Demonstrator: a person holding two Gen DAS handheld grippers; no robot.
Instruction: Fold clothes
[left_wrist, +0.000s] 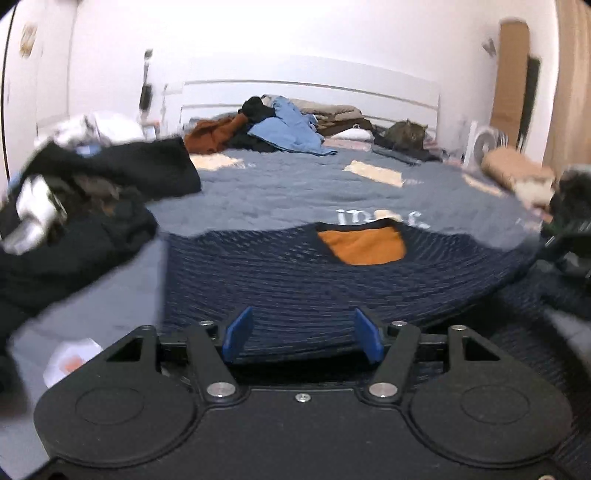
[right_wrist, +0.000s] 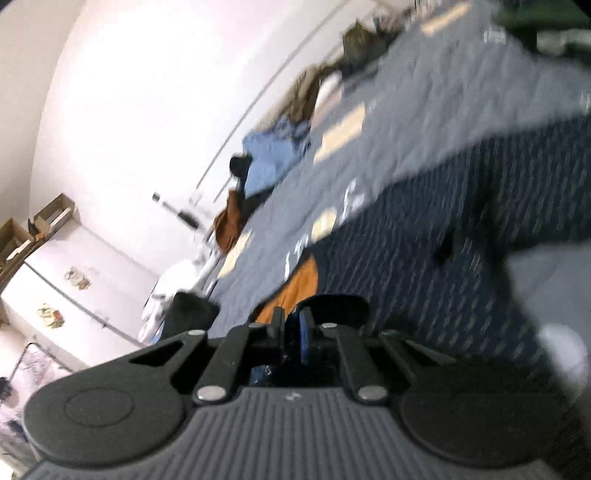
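Note:
A navy patterned sweater (left_wrist: 295, 273) with an orange lining at the collar (left_wrist: 364, 245) lies flat on the grey bed cover. My left gripper (left_wrist: 301, 338) is open, its blue pads (left_wrist: 238, 334) spread just above the sweater's near hem, holding nothing. In the tilted, blurred right wrist view the same sweater (right_wrist: 443, 236) shows. My right gripper (right_wrist: 293, 332) is shut on a dark fold of the sweater near its orange collar (right_wrist: 295, 291).
A black garment pile (left_wrist: 92, 206) lies at the left. Orange, black and blue clothes (left_wrist: 273, 125) are heaped at the headboard, a cat (left_wrist: 404, 134) beside them. A fan (left_wrist: 484, 144) and beige roll (left_wrist: 513, 168) sit at the right. The grey cover (left_wrist: 295, 188) stretches between.

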